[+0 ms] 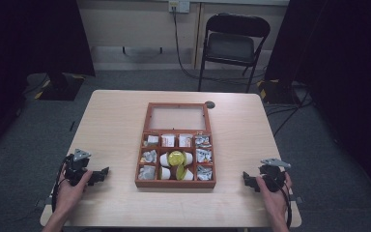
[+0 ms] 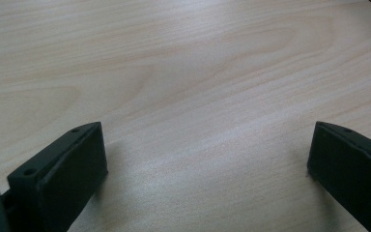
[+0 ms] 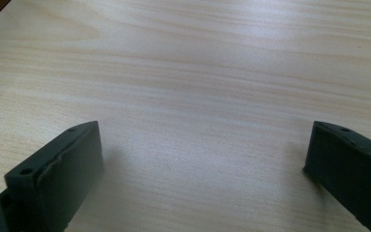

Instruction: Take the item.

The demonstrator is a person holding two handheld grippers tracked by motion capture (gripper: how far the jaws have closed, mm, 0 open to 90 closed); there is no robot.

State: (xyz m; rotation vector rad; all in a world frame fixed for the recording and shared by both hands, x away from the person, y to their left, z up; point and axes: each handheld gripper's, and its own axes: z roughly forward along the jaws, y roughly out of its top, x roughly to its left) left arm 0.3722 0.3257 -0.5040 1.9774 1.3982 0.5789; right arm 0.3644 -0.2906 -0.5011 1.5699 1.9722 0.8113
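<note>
Between the fingers of the left gripper: bare pale wood, nothing held, gap wide. Same at the right gripper, fingers spread apart over plain grain. Both sit low on the table, one at each near corner, each in a hand: left hand, right hand.

Well apart from both, at table centre: a wooden compartment box, lid laid back flat, clear pane. Side cells carry crinkled silver packets; far row has small white-and-red sachets; middle cells hold white capsule-like cups and a yellow round thing.

Risks, as a judgement: the middle cells look heaped, so wide fingers going in could nudge neighbours or lift two pieces at once; a push on the box wall might slide the whole box, since nothing pins it.

Hard to read: packet labels too small; the brownish piece under the yellow one unidentified. Dark surroundings; a folding chair beyond the table.
</note>
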